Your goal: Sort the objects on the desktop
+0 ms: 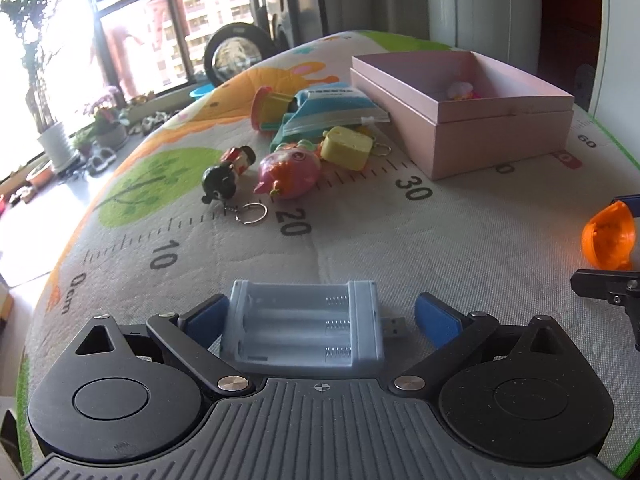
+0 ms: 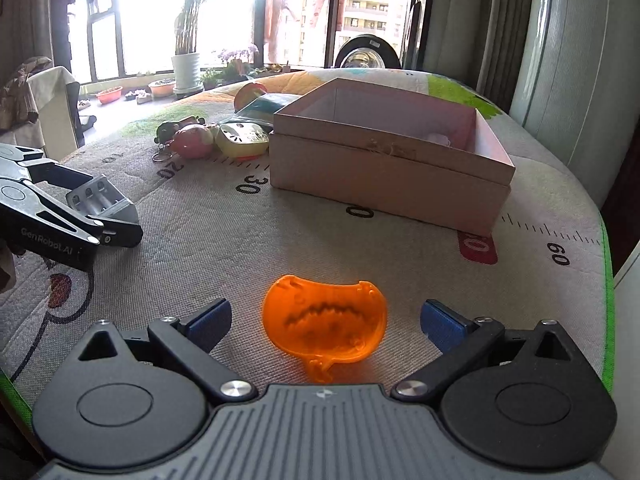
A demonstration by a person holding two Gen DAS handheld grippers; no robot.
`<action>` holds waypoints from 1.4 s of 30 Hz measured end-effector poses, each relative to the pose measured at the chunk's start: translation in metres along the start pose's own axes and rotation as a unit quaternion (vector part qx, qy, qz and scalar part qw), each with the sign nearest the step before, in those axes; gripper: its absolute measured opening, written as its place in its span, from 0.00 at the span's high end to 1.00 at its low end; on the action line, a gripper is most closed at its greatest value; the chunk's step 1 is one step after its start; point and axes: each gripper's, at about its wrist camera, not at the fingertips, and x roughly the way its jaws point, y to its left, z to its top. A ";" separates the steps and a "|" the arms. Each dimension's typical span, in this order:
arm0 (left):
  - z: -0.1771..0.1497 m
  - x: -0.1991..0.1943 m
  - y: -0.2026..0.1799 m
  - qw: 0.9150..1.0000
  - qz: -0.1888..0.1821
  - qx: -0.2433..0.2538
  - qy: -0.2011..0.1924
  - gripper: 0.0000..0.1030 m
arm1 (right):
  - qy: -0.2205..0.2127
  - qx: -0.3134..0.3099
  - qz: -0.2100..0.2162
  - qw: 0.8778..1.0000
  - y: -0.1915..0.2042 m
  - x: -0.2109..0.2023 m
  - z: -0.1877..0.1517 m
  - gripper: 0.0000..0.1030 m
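Observation:
A grey battery charger [image 1: 304,326] with a USB plug lies on the mat between the wide-open fingers of my left gripper [image 1: 320,320]; the left pad sits against it, the right pad stands apart. It also shows in the right wrist view [image 2: 102,200]. An orange translucent toy [image 2: 324,320] lies on the mat between the open fingers of my right gripper [image 2: 326,320], touching neither pad; it also shows at the right edge of the left wrist view [image 1: 608,236]. An open pink box [image 1: 464,108] stands further back, a small pink item inside.
Near the box lie a black-headed doll keychain [image 1: 230,174], a pink round toy [image 1: 290,170], a yellow cheese keychain [image 1: 346,148], a blue-white pouch [image 1: 324,110] and a red-yellow toy [image 1: 270,106]. The printed mat [image 1: 440,240] ends at a green edge on the right.

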 end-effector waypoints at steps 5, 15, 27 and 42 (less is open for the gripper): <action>-0.002 -0.004 0.000 1.000 -0.009 -0.001 0.000 0.08 | 0.010 0.018 0.022 1.000 -0.006 0.002 0.003 0.30; 0.003 -0.041 -0.012 0.998 -0.051 0.007 -0.043 0.09 | -0.018 -0.003 0.045 0.999 -0.010 -0.032 0.020 0.44; 0.149 -0.035 -0.071 0.964 -0.112 0.119 -0.212 0.08 | -0.174 0.014 -0.027 0.984 -0.084 -0.088 0.148 0.44; 0.074 0.006 -0.015 0.990 -0.055 0.033 -0.129 0.00 | -0.069 0.076 -0.018 0.995 -0.101 0.056 0.212 0.38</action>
